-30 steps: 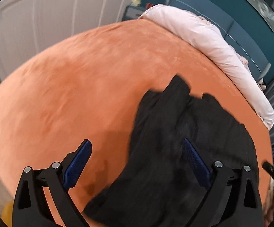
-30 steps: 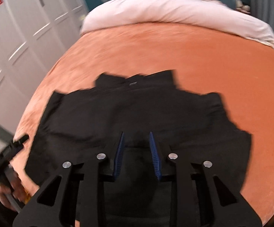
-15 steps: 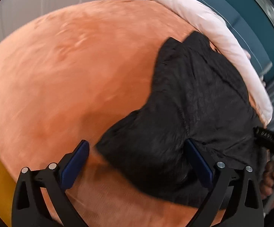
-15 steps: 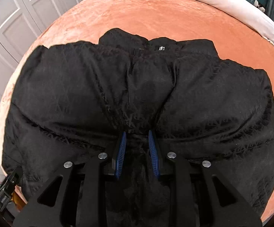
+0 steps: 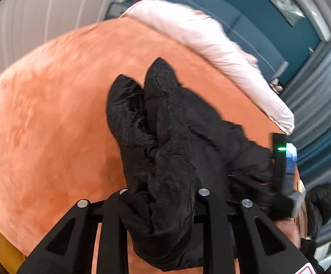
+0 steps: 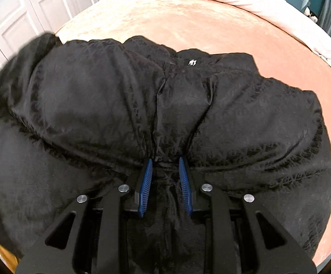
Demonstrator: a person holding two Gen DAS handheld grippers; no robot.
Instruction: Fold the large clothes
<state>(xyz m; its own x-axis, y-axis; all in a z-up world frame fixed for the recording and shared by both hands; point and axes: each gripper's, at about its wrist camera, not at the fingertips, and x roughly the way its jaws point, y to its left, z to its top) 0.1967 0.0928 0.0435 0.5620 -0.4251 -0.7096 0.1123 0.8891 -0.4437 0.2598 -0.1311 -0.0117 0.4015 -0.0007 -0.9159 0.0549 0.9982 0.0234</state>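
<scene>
Garment: a large black quilted jacket of shiny patterned fabric (image 6: 124, 105) lies on the orange velvety bedspread (image 6: 211, 22), spread wide across the near part of the bed, its collar and small white label towards the far side.
Bedding behind: a pale pink rolled duvet (image 5: 211, 41) lies along the far edge of the bed, well apart from the jacket.
Right gripper (image 6: 165, 178): its blue ribbed pads (image 6: 146, 182) are closed on a gathered bunch of the jacket's cloth at the middle of the near hem; the fabric puckers into them from both sides.
Left gripper (image 5: 161, 196): its jaws have just been closing and now pinch a thick wad of the jacket's side; the pads are buried under the cloth, which drapes over the fingers and hangs below them.
Left side of jacket: lifted clear of the bedspread, with two pointed ends sticking up beyond the gripper.
Done so far: both holds are taken, and one side is raised.
Left to do: in my judgement almost everything; no finished fold shows, and the jacket's body lies open and rumpled.
Next need: probably carrying the raised side across the body.
</scene>
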